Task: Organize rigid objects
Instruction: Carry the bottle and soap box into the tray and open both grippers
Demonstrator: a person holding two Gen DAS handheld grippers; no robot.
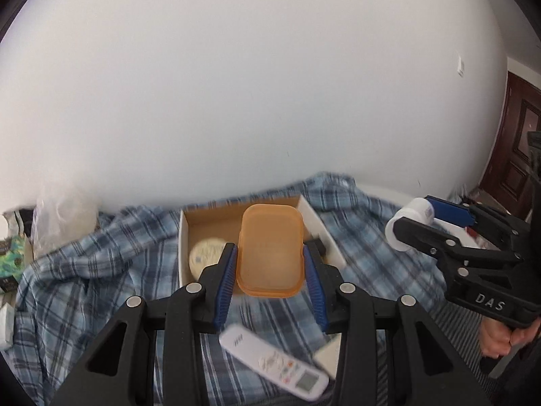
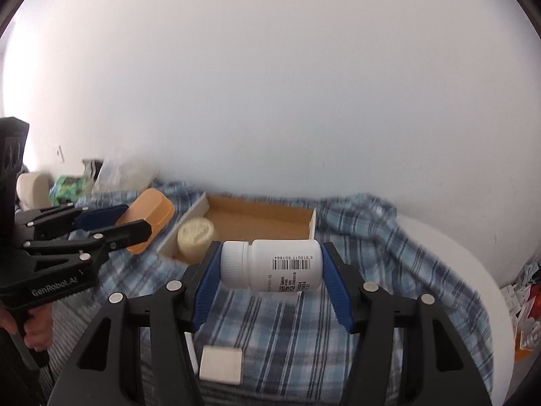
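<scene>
My left gripper (image 1: 269, 257) is shut on an orange plastic container (image 1: 269, 252), held in the air in front of an open cardboard box (image 1: 184, 233). A round cream jar (image 1: 206, 257) lies inside that box at its left. My right gripper (image 2: 270, 262) is shut on a white pill bottle (image 2: 270, 265), held sideways by its cap and base, above the checked cloth and short of the cardboard box (image 2: 260, 220). The right wrist view also shows the left gripper (image 2: 135, 220) holding the orange container (image 2: 148, 220) at the left, and the cream jar (image 2: 195, 237) in the box corner.
A blue checked cloth (image 1: 84, 270) covers the surface. A white remote control (image 1: 274, 363) and a small white block (image 2: 221, 363) lie on it near me. A clear bag (image 1: 64, 216) and a green packet (image 1: 10, 257) sit at the left. A dark door (image 1: 517, 155) is far right.
</scene>
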